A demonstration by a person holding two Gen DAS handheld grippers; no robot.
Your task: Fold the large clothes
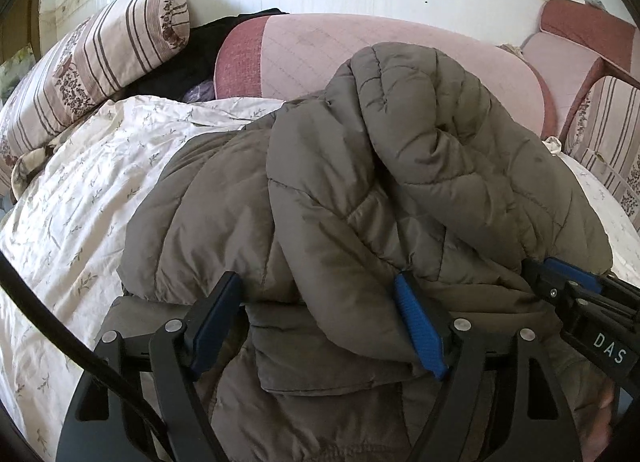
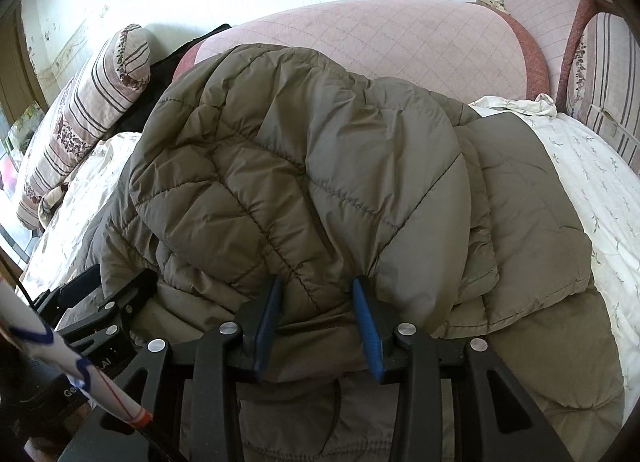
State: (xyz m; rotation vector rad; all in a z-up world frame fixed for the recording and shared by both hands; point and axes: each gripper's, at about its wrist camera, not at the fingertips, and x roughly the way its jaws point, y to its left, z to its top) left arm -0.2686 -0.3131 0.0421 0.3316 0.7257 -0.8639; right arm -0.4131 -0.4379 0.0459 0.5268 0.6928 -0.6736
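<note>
Two tongs meet the olive quilted jacket point(image 2: 304, 166) at its near edge. Left tongs point(image 1: 320, 318) stand wide around a thick fold, pads apparently not pressing; right tongs point(image 2: 316, 322) pinch a bunched fold. Jacket lies heaped on the floral-sheeted bed point(image 1: 80, 190); beyond, a striped pillow point(image 1: 100, 58) and pink cushion point(image 2: 400, 38).
</note>
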